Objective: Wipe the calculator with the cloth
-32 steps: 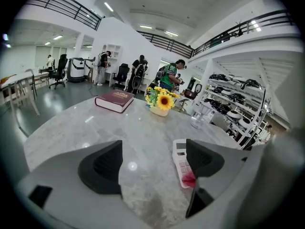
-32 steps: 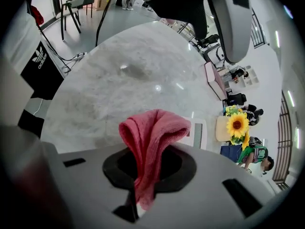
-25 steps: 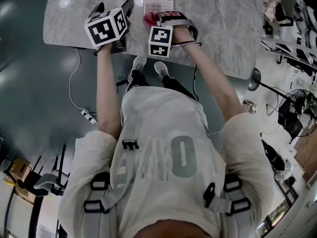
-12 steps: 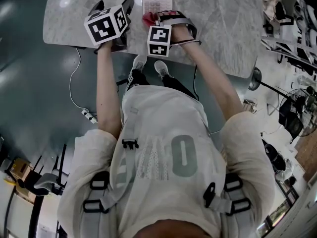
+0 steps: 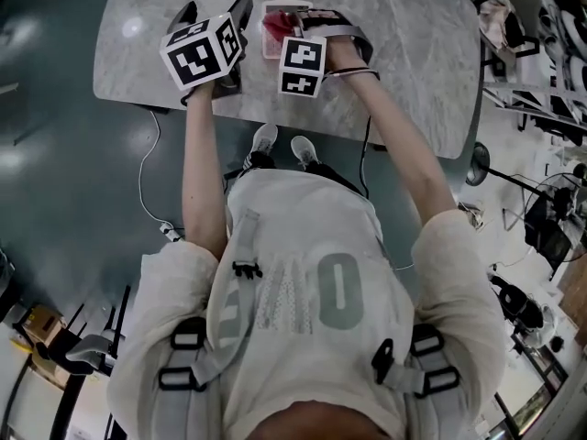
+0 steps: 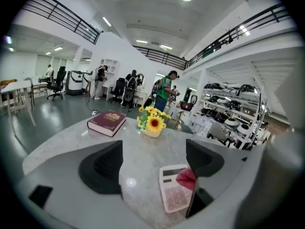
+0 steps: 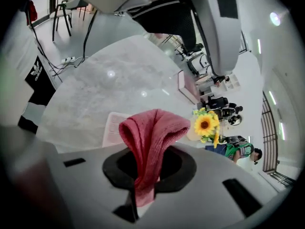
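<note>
A pale calculator (image 6: 174, 194) lies flat on the marble table (image 5: 404, 53). In the head view the calculator (image 5: 271, 46) is mostly hidden beneath the cloth and the right gripper. My right gripper (image 5: 286, 24) is shut on a red cloth (image 7: 152, 137), which hangs folded from its jaws over the calculator (image 7: 110, 128). The cloth (image 6: 187, 178) rests on the calculator's right side. My left gripper (image 5: 213, 9) hovers just left of the calculator, open and empty (image 6: 152, 159).
A dark red book (image 6: 107, 122) and a pot of sunflowers (image 6: 152, 124) stand farther back on the table. The table's near edge (image 5: 275, 117) is just in front of the person's feet. People, chairs and shelving fill the room beyond.
The right gripper has carried the red cloth from the calculator's near corner farther over it. The left gripper keeps its place beside it, still open.
</note>
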A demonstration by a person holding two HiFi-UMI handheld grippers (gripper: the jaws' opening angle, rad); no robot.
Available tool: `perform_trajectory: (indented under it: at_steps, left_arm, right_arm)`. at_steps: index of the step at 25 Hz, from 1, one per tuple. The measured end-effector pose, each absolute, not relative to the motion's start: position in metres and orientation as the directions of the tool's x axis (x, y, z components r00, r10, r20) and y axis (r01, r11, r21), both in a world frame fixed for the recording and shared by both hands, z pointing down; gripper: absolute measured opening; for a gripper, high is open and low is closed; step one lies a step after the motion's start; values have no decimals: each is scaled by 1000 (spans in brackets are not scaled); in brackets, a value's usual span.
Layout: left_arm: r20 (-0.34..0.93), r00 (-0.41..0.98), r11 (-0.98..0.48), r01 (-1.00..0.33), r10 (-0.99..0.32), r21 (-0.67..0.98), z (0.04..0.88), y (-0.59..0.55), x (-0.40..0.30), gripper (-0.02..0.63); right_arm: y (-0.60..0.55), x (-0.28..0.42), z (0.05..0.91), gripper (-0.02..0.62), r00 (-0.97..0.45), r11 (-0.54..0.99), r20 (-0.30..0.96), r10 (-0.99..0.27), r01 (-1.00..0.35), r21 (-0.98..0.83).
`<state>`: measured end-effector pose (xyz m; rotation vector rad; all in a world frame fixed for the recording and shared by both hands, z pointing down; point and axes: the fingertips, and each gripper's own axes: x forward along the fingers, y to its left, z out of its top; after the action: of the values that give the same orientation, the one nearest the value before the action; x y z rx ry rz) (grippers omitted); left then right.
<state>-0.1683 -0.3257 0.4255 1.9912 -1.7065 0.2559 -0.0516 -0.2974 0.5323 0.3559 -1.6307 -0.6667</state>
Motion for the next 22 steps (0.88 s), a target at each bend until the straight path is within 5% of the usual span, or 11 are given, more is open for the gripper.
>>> perform_trajectory:
  at_steps: [9, 22]
  left_arm:
    - [163, 181, -166, -981, -970, 101, 287, -326, -137, 381]
    - [-135, 198, -178, -973, -971, -146, 183, -263, -85, 117]
  right_arm:
    - [-339, -29, 377, 54, -290, 610, 555, -780, -150, 779]
    - [-281, 48, 219, 55, -298, 259, 71, -952, -659, 706]
